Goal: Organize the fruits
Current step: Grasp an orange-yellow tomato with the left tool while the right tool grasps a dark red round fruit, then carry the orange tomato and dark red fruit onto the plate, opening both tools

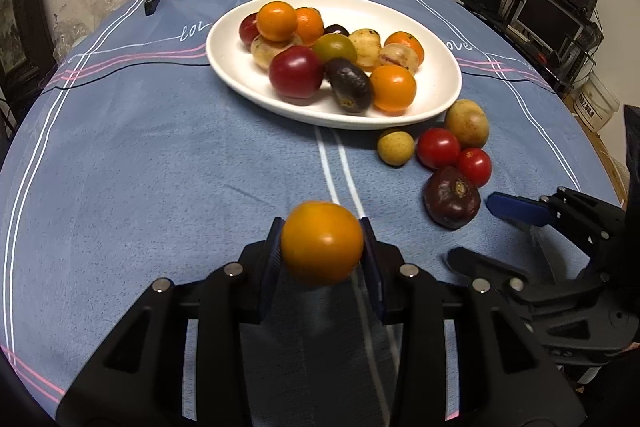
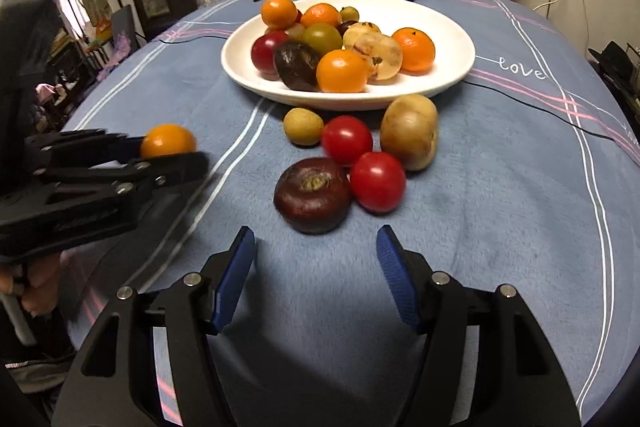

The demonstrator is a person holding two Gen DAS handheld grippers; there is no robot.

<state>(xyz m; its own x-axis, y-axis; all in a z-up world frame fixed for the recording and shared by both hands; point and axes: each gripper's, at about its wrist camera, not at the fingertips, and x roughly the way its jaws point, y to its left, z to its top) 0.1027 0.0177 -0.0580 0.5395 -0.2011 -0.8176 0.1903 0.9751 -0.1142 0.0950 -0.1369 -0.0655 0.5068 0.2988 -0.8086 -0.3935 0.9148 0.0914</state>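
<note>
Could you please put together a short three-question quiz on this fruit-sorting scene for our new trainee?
1. True or false: the left gripper is shut on an orange fruit.
2. How many fruits lie loose on the tablecloth in front of the white plate? A) three B) five C) eight
3. Fill in: the loose fruit nearest the open right gripper is the dark ____ one.

Key
1. True; its pads press the fruit on both sides.
2. B: one small yellow, one larger tan, two red, one dark purple.
3. purple
</note>
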